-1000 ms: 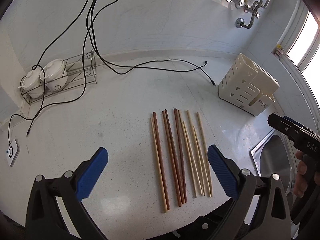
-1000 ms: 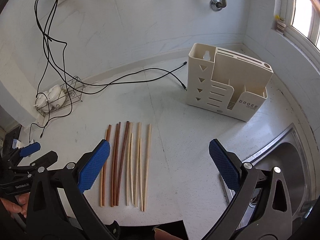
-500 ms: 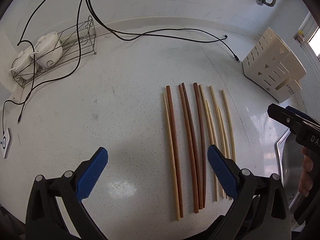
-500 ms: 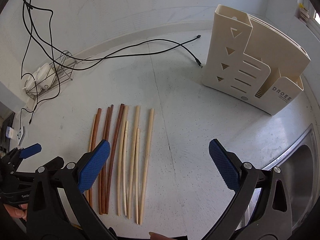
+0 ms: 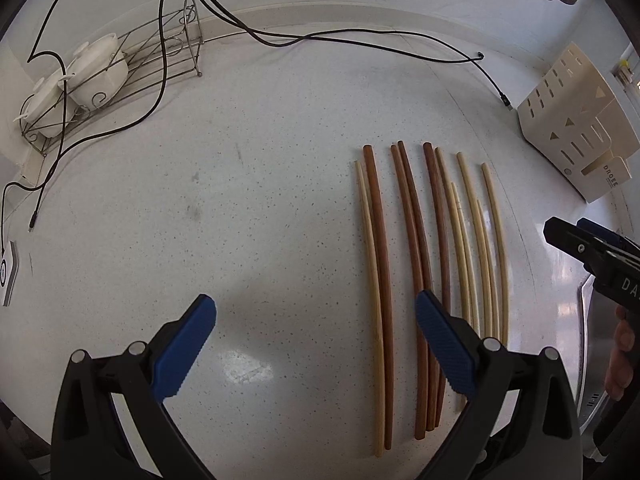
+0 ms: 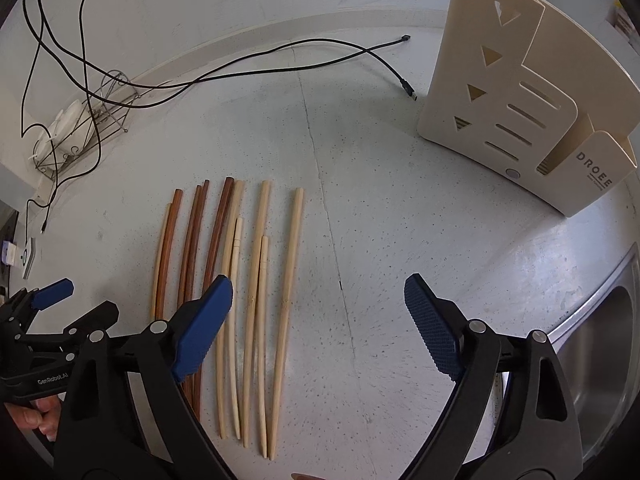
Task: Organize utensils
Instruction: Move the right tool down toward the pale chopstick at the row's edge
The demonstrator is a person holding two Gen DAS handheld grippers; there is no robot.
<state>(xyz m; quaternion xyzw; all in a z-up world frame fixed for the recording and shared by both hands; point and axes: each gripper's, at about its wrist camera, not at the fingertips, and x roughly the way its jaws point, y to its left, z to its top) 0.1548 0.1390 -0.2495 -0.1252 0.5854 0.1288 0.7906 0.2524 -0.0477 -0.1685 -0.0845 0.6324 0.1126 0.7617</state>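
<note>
The white speckled countertop [image 5: 248,184] carries everything, and the job is at its opening step: nothing is sorted yet, and both tongs hang over the loose chopsticks, which lie in a row near the counter's front edge.

The steel sink [image 6: 604,340] is let into the counter's right end; what shows of its basin looks bare. Behind it, toward the right rear corner, stands the cream slotted utensil holder [image 6: 496,92]. Its open compartments show nothing inside from this angle, though I cannot see to their bottoms. At the left rear corner a wire rack [image 5: 160,68] holds two white lidded pots [image 5: 96,68], and black cables [image 5: 320,36] trail across the back.

The left gripper [image 5: 316,320] is spread wide and empty, one pad over the dark chopsticks [image 5: 408,240], the other over bare counter. The right gripper [image 6: 320,304] is narrowing its jaws, with the pale bamboo chopsticks [image 6: 260,280] lying under the gap, untouched.

My guess is that the next move calls for settling lower over one colour, pinching a few sticks together without scattering their neighbours, then carrying them to the holder.
</note>
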